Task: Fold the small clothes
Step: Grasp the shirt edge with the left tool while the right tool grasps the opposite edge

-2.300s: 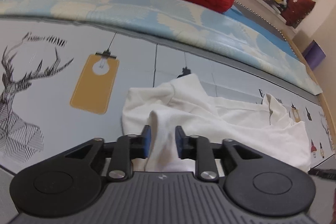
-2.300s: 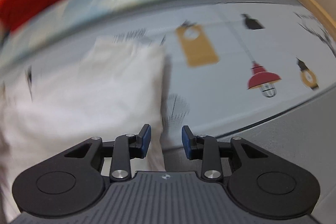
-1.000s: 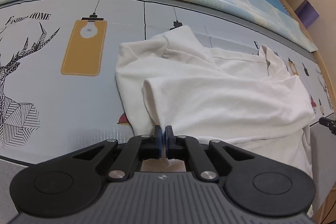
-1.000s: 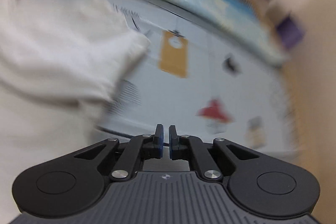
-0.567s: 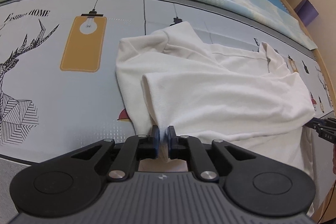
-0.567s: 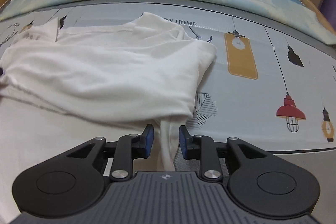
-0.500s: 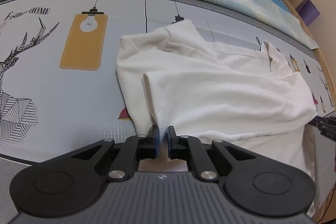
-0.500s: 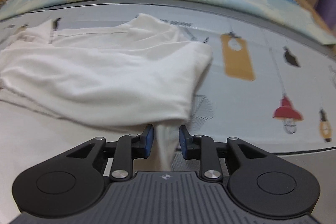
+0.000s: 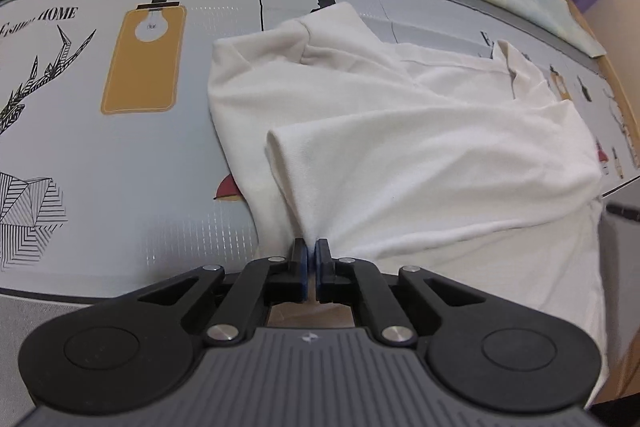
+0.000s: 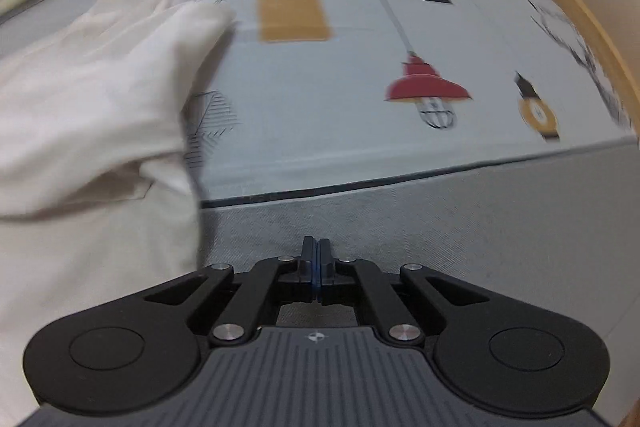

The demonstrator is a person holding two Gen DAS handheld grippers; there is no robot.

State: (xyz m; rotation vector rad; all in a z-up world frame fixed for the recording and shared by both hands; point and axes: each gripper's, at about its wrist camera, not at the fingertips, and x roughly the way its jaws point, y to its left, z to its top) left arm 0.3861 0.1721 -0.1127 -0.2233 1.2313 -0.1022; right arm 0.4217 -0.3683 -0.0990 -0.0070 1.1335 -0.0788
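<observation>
The white shirt lies partly folded on the printed mat, its lower part hanging over the mat's near edge. The left gripper has its fingers clamped on a fold of cloth at 6 o'clock of the shirt. The right gripper has its fingers pressed together on nothing, with the shirt off at its 9 o'clock. With only one corner held, a pull could likely drag the folded layer askew, or the thin pinch may slip free and undo the fold.
</observation>
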